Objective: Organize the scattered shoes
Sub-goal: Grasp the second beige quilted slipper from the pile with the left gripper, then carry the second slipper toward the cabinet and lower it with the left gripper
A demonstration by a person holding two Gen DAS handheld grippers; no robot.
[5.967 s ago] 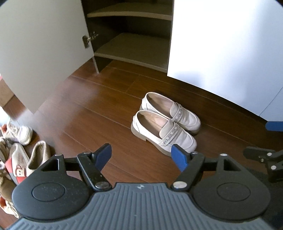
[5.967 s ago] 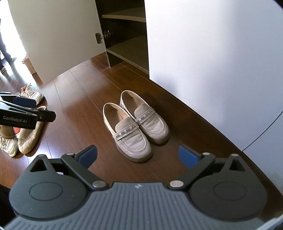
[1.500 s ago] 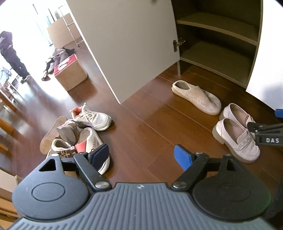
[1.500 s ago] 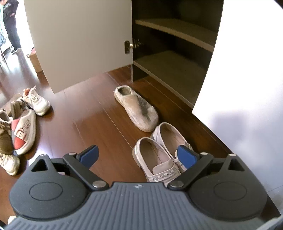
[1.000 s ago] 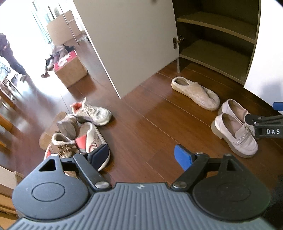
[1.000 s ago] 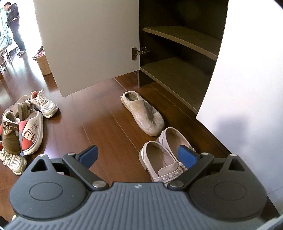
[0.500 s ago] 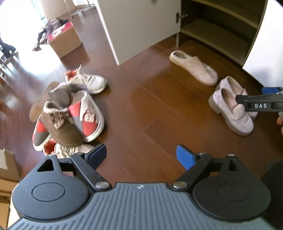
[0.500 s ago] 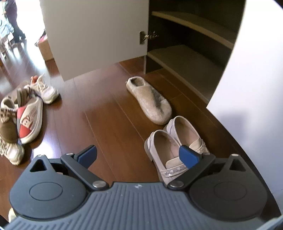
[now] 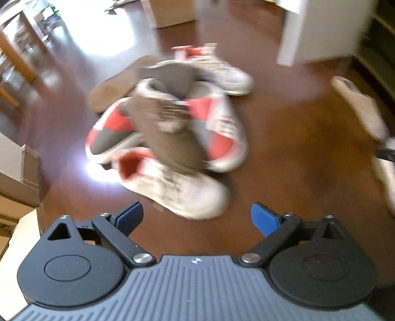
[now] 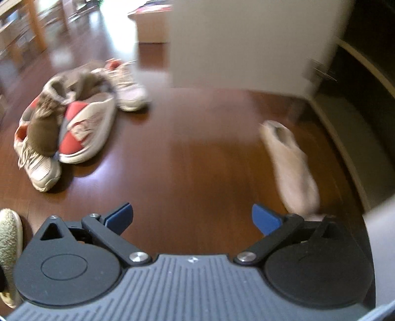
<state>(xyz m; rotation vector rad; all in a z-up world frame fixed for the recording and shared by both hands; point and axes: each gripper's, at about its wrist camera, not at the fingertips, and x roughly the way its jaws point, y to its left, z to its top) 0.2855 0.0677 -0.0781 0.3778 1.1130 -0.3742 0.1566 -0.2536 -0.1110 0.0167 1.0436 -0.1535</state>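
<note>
Your left gripper (image 9: 197, 217) has its blue-tipped fingers spread wide with nothing between them, and it hangs above the dark wooden floor (image 9: 284, 177) just in front of the shoe pile (image 9: 167, 133). Your right gripper (image 10: 192, 217) is equally wide apart and empty, held over bare floor between the pile and the tan slipper (image 10: 292, 168).

Both views are smeared by motion, so fine detail is lost. In the left wrist view, the nearest shoe of the heap is a whitish sneaker (image 9: 177, 185) with a red lining, lying on its side just ahead of your left fingertips. Behind it a brown shoe (image 9: 170, 128) lies on top of two red-and-white shoes (image 9: 219, 133), and another white sneaker (image 9: 222, 74) sits at the far side of the heap. A flat tan sole (image 9: 111, 91) lies at the heap's far left edge.

The tan slipper lies by itself, well apart from the pile and close to the open cabinet (image 10: 355, 128), whose pale door (image 10: 242, 42) stands swung out. At the right edge of the left view, pale shoes (image 9: 386, 180) show only partly. A woven light shoe (image 10: 9, 247) sits at the lower left edge of the right view. A cardboard box (image 9: 172, 10) stands on the floor beyond the pile.
</note>
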